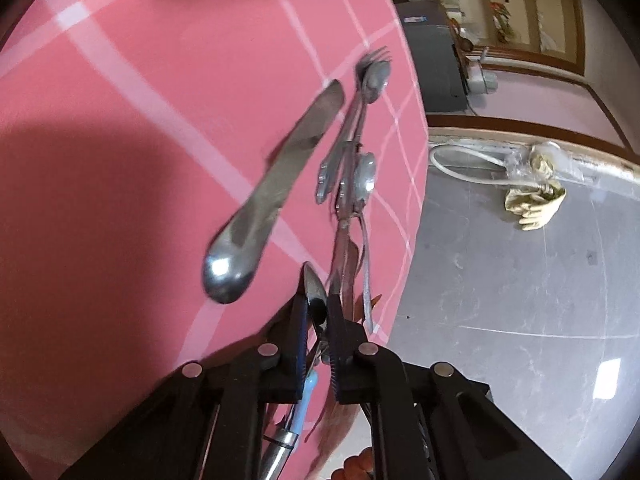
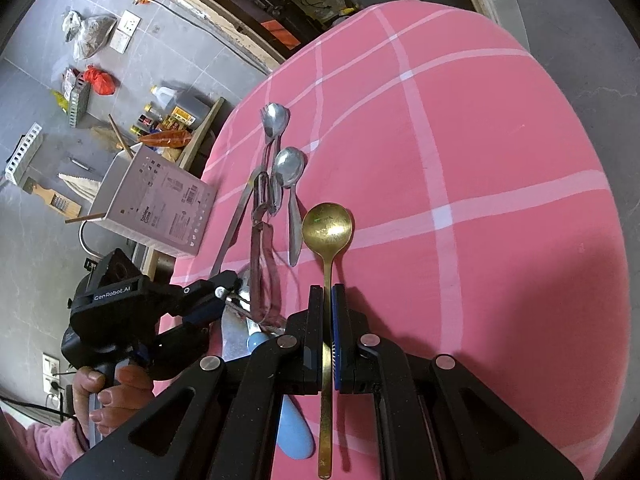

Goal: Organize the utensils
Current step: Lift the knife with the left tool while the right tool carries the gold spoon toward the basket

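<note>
A gold spoon (image 2: pixel 327 229) is clamped by its handle in the right gripper (image 2: pixel 328 300), bowl held just over the pink checked tablecloth (image 2: pixel 500 160). The left gripper (image 1: pixel 318 312) is nearly closed around a small steel utensil (image 1: pixel 311 280), near the knife (image 1: pixel 276 188).

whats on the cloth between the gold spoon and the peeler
In the right wrist view, one silver spoon lies between the gold spoon and the peeler, its handle running toward the camera.

Grey tiled floor (image 2: pixel 36 216), pink checked tablecloth (image 2: pixel 500 152), wood-trimmed lilac wall (image 1: pixel 540 92), scattered floor clutter (image 2: pixel 92 36).
</note>
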`<state>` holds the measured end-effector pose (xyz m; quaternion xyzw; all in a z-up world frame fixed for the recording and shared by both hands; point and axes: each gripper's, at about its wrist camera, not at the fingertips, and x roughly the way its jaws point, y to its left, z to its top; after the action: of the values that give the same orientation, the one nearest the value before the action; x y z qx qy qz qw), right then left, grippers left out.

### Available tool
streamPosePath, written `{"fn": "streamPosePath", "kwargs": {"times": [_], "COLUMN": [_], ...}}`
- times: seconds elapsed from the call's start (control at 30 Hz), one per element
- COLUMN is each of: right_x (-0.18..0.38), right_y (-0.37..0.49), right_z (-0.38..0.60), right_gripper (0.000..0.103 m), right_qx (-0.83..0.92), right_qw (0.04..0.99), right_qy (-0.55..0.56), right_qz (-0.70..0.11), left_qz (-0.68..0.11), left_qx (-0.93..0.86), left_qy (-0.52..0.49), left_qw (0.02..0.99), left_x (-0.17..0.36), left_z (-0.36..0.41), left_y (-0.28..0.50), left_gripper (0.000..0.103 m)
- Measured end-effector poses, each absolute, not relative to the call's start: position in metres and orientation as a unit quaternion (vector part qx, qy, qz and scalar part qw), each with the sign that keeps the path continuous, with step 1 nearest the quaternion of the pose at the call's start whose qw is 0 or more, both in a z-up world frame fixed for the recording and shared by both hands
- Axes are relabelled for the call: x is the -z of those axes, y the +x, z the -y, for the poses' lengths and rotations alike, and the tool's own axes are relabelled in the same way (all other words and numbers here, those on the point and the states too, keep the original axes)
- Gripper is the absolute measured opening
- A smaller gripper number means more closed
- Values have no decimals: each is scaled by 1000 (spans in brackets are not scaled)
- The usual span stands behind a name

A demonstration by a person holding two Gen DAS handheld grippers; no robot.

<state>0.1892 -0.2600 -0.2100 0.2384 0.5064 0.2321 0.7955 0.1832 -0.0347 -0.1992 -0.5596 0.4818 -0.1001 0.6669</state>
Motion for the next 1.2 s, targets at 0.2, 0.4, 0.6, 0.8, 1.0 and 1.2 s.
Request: {"fn": "streamPosePath", "kwargs": {"times": [0.2, 0.4, 0.6, 0.8, 1.0, 1.2], "right_x": [191, 165, 134, 101, 78, 69], "right_y": [186, 184, 186, 190, 189, 186], "right_z": [264, 273, 272, 262, 255, 253], "right_gripper": [4, 4, 4, 4, 4, 4], "right_qx": [-231, -230, -248, -263, -269, -270], "right_qw": [815, 837, 858, 875, 886, 889], "right_qy": [229, 233, 246, 241, 225, 224], "right_qz": [-479, -438, -376, -326, -302, -292], "left_qz": [-463, -429, -376, -303, -292, -278], "left_qx": [129, 152, 178, 211, 214, 231], "left_qy": [-491, -389, -332, -257, -214, -219], "left_qw": [726, 801, 846, 893, 907, 906], "left_x": [165, 104, 56, 1, -25, -41], "left_z": [36, 35, 30, 35, 38, 37], "left_y": [179, 177, 175, 161, 157, 153], "left_gripper": [3, 2, 2, 2, 2, 2]}}
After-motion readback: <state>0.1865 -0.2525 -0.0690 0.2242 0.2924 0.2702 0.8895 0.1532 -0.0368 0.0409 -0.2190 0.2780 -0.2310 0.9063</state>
